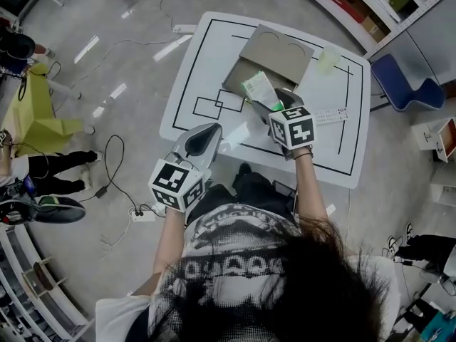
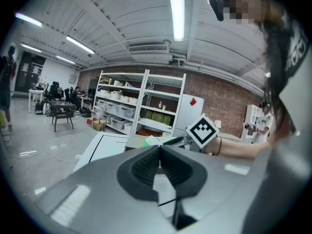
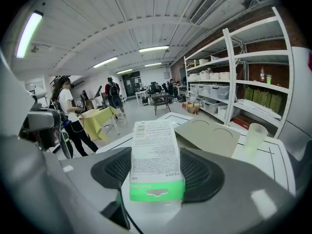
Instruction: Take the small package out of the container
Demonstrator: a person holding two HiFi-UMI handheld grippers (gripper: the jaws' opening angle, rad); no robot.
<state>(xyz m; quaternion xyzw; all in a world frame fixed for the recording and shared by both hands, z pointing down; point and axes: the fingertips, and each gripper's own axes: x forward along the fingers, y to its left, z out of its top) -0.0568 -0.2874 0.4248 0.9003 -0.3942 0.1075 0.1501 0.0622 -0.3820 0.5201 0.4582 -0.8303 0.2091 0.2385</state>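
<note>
While the right gripper grasps the package between its jaws over the near edge of the container on the worktop, and the left gripper hangs clenched and empty, the lift should run straight up under a steady squeeze, lest the slim pack pivot.

A: How is the light?
B: Bright and even, from long white ceiling tube lamps; their streaks glare on the glossy grey floor. Shadows are faint.
A: And sharpness?
B: Gripper views bulge, corners black, foreground soft.
</note>
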